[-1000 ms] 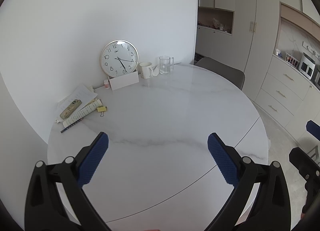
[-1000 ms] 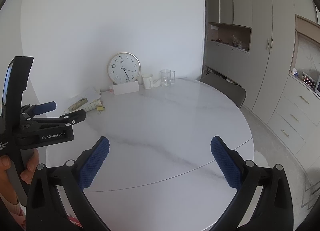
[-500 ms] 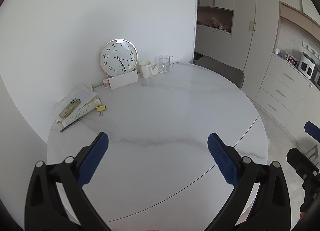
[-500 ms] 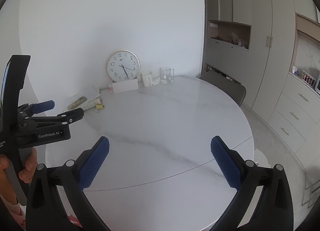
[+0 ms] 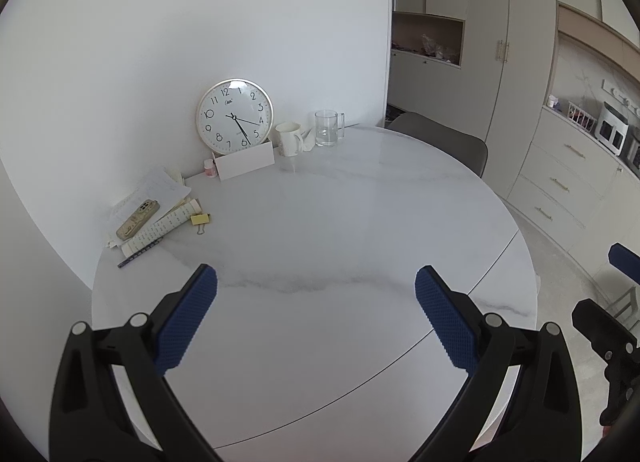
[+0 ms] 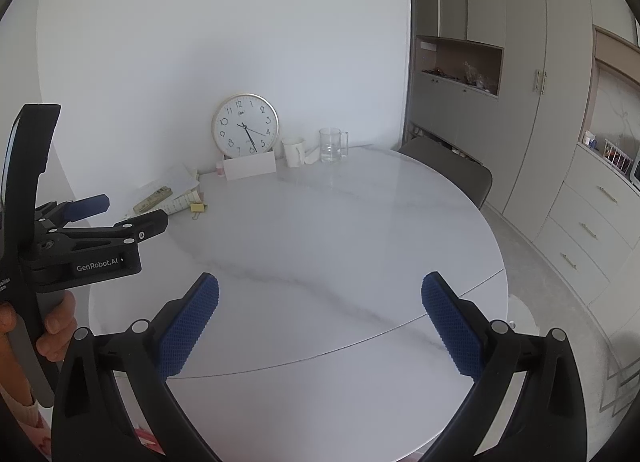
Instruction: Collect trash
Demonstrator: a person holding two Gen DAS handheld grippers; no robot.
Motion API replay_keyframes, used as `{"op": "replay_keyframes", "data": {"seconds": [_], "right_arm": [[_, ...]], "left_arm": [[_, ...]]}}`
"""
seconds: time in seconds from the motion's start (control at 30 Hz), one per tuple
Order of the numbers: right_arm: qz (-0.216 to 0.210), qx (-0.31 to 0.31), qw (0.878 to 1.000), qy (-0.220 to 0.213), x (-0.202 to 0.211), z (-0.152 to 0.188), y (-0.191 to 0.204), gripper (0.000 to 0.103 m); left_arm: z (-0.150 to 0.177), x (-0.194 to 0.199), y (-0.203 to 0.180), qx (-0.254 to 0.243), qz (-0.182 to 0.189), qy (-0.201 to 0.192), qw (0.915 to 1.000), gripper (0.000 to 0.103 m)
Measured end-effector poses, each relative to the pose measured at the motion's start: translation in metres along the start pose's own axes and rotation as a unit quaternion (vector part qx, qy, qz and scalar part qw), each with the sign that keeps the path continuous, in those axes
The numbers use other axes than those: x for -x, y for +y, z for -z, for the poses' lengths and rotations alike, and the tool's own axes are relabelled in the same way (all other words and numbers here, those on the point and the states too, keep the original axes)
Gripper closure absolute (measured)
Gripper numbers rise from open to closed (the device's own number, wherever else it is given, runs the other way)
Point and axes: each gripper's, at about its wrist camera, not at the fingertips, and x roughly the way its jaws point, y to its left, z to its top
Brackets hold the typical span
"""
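My left gripper (image 5: 316, 278) is open and empty above the near part of the round white marble table (image 5: 340, 222). My right gripper (image 6: 320, 286) is open and empty too, a little higher and to the right; the left gripper also shows in the right wrist view (image 6: 120, 212). A small crumpled white tissue (image 5: 309, 139) lies between a white mug (image 5: 289, 138) and a glass mug (image 5: 329, 128) at the far edge. Papers (image 5: 158, 192) with a phone (image 5: 138, 218), a pen (image 5: 138, 254) and a yellow clip (image 5: 201, 220) lie at the far left.
A wall clock (image 5: 235, 116) leans on the wall behind a white card box (image 5: 246, 161). A small pink bottle (image 5: 209, 168) stands beside it. A grey chair (image 5: 444, 142) sits behind the table. Cabinets and drawers (image 5: 560, 182) line the right.
Both grippers have drifted slightly; the scene has shifted a little in each view. Nothing was taken hold of or let go.
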Motion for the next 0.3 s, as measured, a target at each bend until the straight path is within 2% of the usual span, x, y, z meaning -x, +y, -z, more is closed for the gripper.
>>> {"op": "replay_keyframes", "data": {"seconds": [0.3], "right_arm": [[0.001, 0.003, 1.000, 0.002, -0.0024, -0.0005, 0.0026, 0.002]], "left_arm": [[-0.0017, -0.0030, 0.0023, 0.003, 0.011, 0.009, 0.9999, 0.008]]}}
